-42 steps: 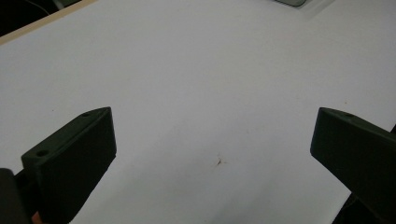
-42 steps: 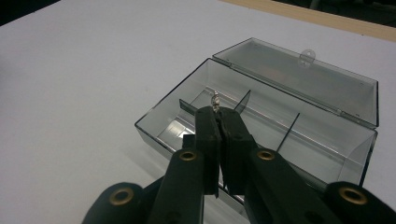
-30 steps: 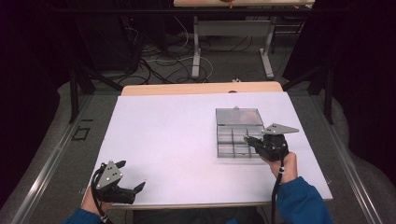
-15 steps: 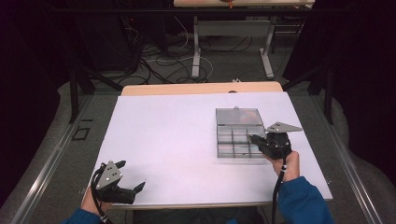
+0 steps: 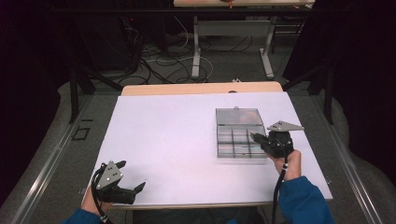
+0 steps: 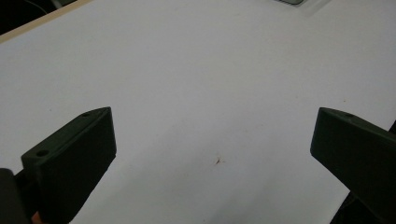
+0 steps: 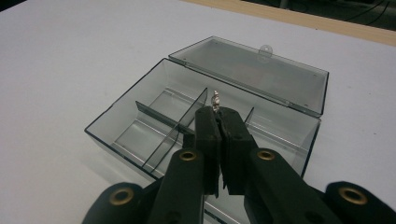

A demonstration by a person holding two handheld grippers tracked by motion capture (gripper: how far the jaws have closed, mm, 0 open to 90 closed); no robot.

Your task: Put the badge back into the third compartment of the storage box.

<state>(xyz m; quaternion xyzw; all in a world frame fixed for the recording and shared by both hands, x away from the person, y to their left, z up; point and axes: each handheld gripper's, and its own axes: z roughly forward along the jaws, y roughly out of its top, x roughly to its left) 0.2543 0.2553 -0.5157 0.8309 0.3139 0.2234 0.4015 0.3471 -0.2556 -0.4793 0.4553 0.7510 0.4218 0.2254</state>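
The box [image 7: 205, 116] lies open on the right half of the desk [image 5: 177, 140], lid [image 7: 252, 74] laid flat behind it, so its divided compartments are reachable from above. The right tool [image 7: 215, 112] hovers over the middle compartments, pinched closed on a tiny metal part [image 7: 215, 99], likely about to drop it in. The left tool [image 5: 133, 184] rests at the desk's near-left edge, jaws spread wide and empty, forearm low, well apart from the box.
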